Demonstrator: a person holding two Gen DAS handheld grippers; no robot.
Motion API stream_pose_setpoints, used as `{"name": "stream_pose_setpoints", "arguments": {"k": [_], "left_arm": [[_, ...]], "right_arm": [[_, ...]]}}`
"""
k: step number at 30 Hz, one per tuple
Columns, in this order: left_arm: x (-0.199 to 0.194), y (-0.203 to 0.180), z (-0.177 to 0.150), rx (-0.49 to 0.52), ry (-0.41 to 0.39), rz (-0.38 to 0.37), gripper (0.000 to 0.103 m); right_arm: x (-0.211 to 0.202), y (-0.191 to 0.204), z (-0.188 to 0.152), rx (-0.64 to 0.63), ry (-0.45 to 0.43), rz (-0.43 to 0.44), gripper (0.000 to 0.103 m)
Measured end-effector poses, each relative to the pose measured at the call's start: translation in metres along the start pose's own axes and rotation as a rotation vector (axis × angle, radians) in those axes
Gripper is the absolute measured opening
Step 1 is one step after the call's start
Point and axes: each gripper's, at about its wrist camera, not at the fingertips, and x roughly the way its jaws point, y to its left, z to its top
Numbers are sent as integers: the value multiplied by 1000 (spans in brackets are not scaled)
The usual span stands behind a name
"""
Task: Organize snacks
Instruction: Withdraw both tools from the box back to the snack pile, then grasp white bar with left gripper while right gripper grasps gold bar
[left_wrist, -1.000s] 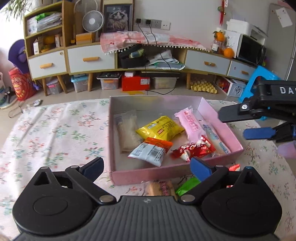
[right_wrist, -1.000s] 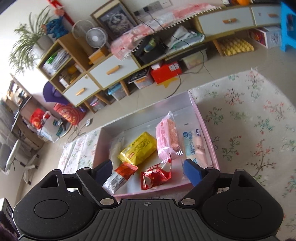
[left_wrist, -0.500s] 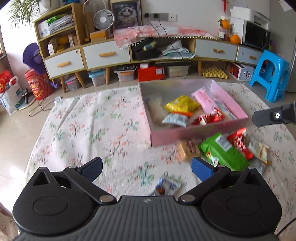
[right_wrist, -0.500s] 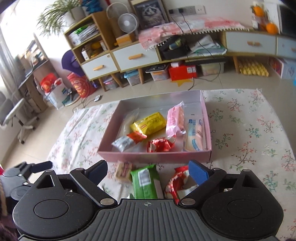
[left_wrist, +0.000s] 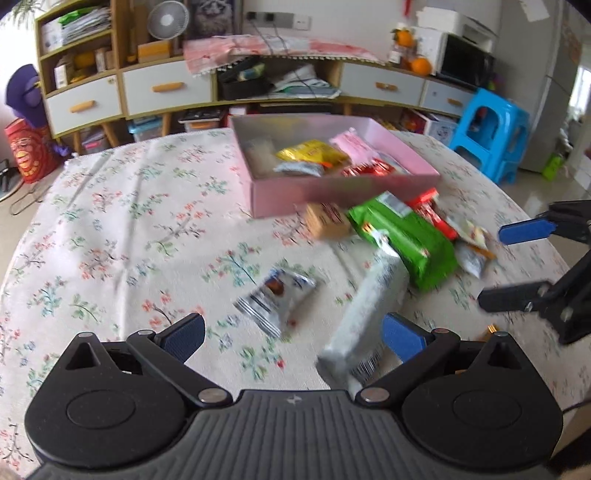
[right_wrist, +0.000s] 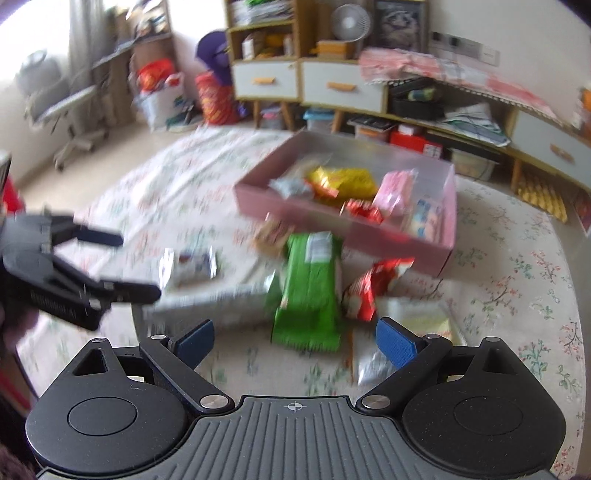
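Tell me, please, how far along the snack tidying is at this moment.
Partly done: several packets, the yellow one among them, already lie in the pink box. Nothing is in hand; the left gripper and right gripper are open. Left on the tablecloth: the green packet, silver packet and others.

Both grippers pull back from the pink box (left_wrist: 332, 192): left gripper (left_wrist: 291, 338) now frames loose snacks on the cloth, a white packet (left_wrist: 365, 321) near its right finger. Right gripper (right_wrist: 295, 339), jaws just opening with nothing between, now faces the green packet (right_wrist: 310, 291).
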Motion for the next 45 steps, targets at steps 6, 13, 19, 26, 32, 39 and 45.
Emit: {"name": "stream_pose_setpoints", "arguments": {"k": [6,13,19,26,32,39,45], "left_arm": [[-1,-6,-19,58,-6,-27,102],[5,-14,-26,87,-13,-74,102],[14,-26,-24,129,1,-80,102],[25,-38,-17,147,9,-69,98],[33,-50,-10,179,16,-72,91],[42,-57,-4,178,32,-57,77],[45,-58,2,170,29,-54,60]], "right_arm": [[0,22,-36,-187,-2,138,96],[9,31,-52,-284,63,150,96],[14,29,-59,-299,77,163,97],[17,23,-62,-283,64,165,103],[20,15,-62,-258,71,203,103],[20,16,-60,-268,79,208,103],[22,17,-57,-273,89,207,103]]}}
